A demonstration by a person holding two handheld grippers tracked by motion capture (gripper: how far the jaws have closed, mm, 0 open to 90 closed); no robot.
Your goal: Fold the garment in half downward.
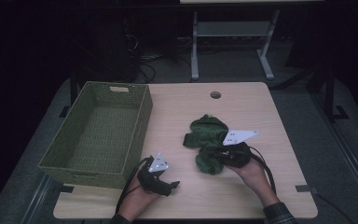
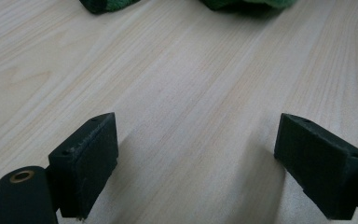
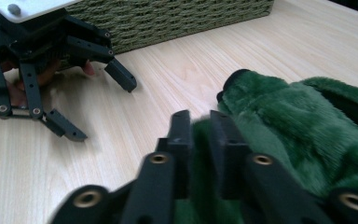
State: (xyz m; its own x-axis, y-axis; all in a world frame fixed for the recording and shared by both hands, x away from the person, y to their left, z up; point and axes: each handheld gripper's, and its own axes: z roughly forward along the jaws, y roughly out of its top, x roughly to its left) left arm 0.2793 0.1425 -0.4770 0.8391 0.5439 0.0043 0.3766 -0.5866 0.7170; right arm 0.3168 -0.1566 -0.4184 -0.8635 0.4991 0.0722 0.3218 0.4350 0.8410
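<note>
Green plush toy [image 1: 207, 142] lying on the desk [image 1: 177, 116], at about 3 o'clock from the empty woven basket [image 1: 77, 163] and well apart from it. Judged from this layout, the work is at its opening stage: the toy has been gripped but not lifted, and carrying it over and releasing it in the basket remain. Right tool [image 3: 200, 140], at the toy's 5 o'clock edge, lies low and nearly level, its jaws narrowly parted and pinching a fold of plush. Left tool [image 2: 196, 149] rests near the basket's 5 o'clock corner, tilted down at bare desk, jaws spread wide with nothing between them.
</note>
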